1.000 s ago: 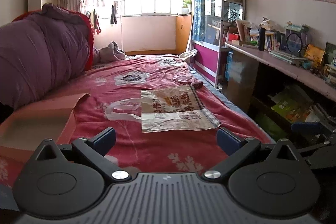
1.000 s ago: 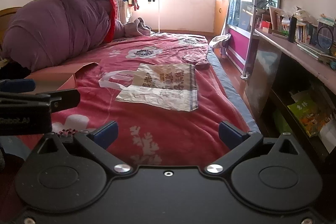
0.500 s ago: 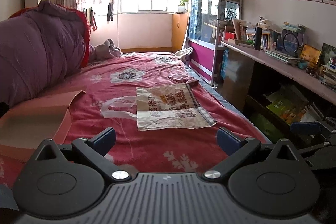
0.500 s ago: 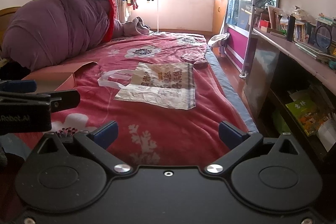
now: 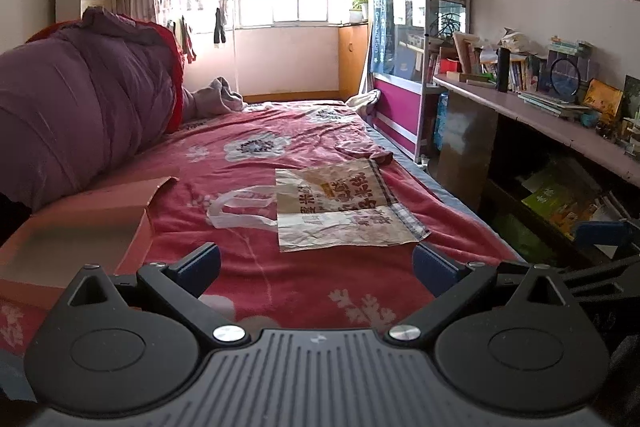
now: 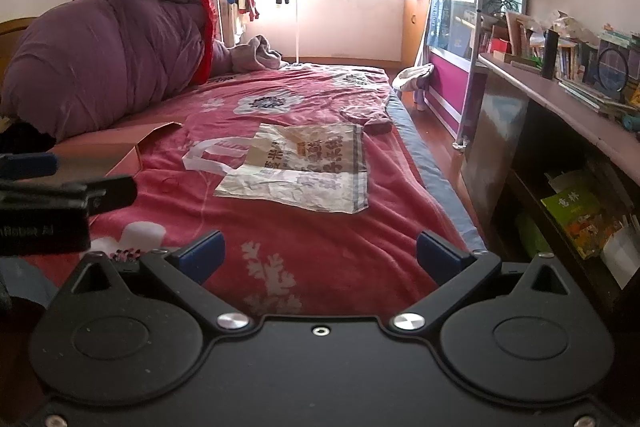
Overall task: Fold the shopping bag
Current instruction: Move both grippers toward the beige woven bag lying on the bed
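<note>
Left wrist view: the left gripper (image 5: 316,261) has its jaws spread wide and empty. The shopping bag (image 5: 344,207) lies flat on the red bedspread (image 5: 280,131) at twelve o'clock, just ahead, its long axis crosswise, its handles (image 5: 240,207) toward ten.

Right wrist view: the right gripper (image 6: 318,251), equally wide and empty, sees the shopping bag (image 6: 304,167) at twelve, farther off; the left looks nearer.

Your left tongs (image 5: 316,261) are matte black plastic: two round discs at 7 and 5 o'clock, a ribbed grey panel between them, and a silver screw at each arm pivot. The fingertips (image 5: 200,261) wear dark blue pads. Your right tongs (image 6: 318,253) match, but with a smooth black panel, a small centre screw and white lettering on the side.
</note>
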The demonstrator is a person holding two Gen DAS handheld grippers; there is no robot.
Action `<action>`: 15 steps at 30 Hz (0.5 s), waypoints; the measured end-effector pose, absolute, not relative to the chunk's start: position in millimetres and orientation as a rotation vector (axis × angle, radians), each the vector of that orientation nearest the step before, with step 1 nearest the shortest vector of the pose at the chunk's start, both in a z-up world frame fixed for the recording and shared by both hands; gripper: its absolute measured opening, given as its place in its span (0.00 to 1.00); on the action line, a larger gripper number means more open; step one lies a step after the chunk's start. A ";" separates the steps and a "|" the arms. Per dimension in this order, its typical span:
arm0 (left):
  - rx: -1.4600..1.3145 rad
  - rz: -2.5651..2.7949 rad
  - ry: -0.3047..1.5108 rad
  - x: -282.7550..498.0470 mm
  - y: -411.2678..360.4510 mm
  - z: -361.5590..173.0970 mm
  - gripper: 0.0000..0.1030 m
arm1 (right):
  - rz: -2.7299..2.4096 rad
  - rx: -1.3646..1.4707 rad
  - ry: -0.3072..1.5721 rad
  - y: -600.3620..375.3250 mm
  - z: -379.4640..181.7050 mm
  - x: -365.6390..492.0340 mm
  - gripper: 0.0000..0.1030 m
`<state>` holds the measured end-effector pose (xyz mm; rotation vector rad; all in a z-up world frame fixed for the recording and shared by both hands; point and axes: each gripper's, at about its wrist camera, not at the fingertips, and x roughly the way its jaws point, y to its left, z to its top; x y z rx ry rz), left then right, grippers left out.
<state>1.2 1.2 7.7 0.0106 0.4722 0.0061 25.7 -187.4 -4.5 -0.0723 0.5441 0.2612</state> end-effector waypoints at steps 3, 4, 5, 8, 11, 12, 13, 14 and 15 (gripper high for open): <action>0.017 0.012 0.475 2.5 0.9 8.2 1.00 | 0.261 -0.070 0.544 -188.0 -3.1 27.2 1.00; 0.016 0.010 0.478 4.0 1.0 8.2 1.00 | 0.260 -0.072 0.543 -187.9 -2.9 27.5 1.00; 0.019 0.010 0.480 4.5 0.2 8.3 1.00 | 0.259 -0.072 0.542 -188.3 -2.9 28.0 1.00; 0.025 0.008 0.486 5.9 0.4 5.7 1.00 | 0.262 -0.057 0.543 -195.1 -2.9 29.9 1.00; 0.013 0.003 0.483 6.9 4.3 1.3 1.00 | 0.288 -0.049 0.526 -196.3 -0.7 31.2 1.00; 0.006 0.000 0.479 6.9 5.1 1.2 1.00 | 0.299 -0.046 0.519 -196.7 0.2 31.5 1.00; -0.001 -0.002 0.477 7.1 5.5 1.1 1.00 | 0.309 -0.045 0.510 -197.0 1.2 31.8 1.00; -0.005 0.000 0.475 7.4 5.4 1.2 1.00 | 0.309 -0.047 0.501 -196.7 2.2 32.0 1.00; -0.009 0.002 0.474 7.5 5.0 1.2 1.00 | 0.311 -0.050 0.492 -196.5 3.0 32.2 1.00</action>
